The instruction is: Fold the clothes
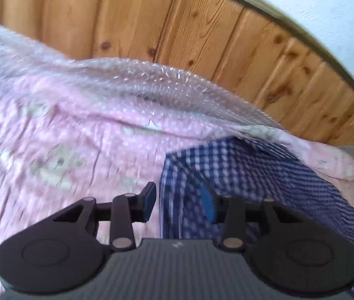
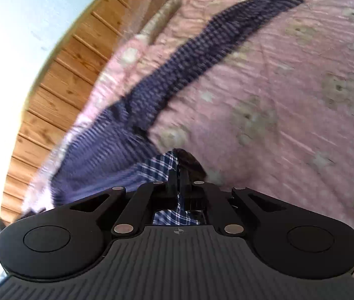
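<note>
**Checked garment held by one set of tongs over a pink bedspread**

In the left wrist view, the left tongs (image 1: 178,203) were seen spread wide, with nothing held between the blue-padded fingers (image 1: 150,201). A blue-and-white checked garment (image 1: 239,172) was seen lying ahead of them, from about 12 o'clock round to 3 o'clock of the tongs, its near edge running just below the gap between the fingers. Whether the right-hand finger touched the cloth could not be told, the frame being blurred. The garment was spread on a pink bedspread (image 1: 76,130) printed with white dots and pale bear-like figures. A sheet of bubble wrap (image 1: 139,80) was draped over the raised far part of the bedding at about 11 to 12 o'clock. Behind it a wall of knotty wooden panelling (image 1: 202,30) was seen, with a white wall (image 1: 327,7) above it at 1 o'clock.

In the right wrist view, the right tongs (image 2: 180,175) were seen drawn tight together on a fold of the checked garment (image 2: 162,165), and plaid cloth was also visible beneath the fingers. From the grip the garment was stretched away toward 1 o'clock as a long dark narrow length (image 2: 202,57), its far end lying on the pink bedspread (image 2: 289,100). A broader part of the garment was bunched at 10 o'clock of the tongs. The wooden panelling (image 2: 59,87) and the white wall (image 2: 14,25) were seen at 10 to 11 o'clock.
</note>
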